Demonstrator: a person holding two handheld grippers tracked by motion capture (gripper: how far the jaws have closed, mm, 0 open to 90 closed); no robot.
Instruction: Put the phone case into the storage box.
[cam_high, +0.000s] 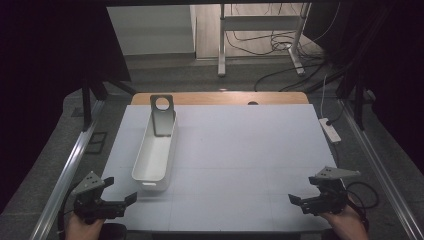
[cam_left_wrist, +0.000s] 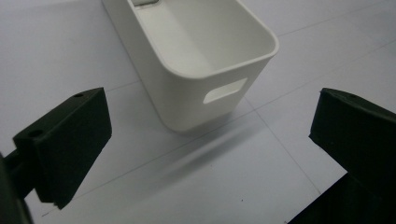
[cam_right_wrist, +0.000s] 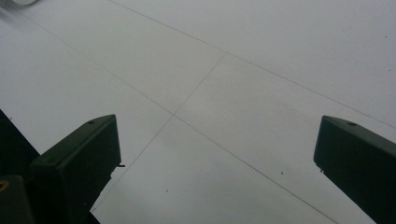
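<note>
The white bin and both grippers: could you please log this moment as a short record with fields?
bin: long white bin, upright on the white table, left of centre
bin contents: grey plate with a round hole, leaning at the far end
left gripper: open, near the bin's near end, not touching
right gripper: open, over bare table

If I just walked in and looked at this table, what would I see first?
You would first see the long white bin on the left part of the white table, with a grey plate with a round hole standing up at its far end. Next come the two black grippers at the near edge: the left gripper, close to the bin's near end, and the right gripper over bare table, both open and holding nothing.
</note>
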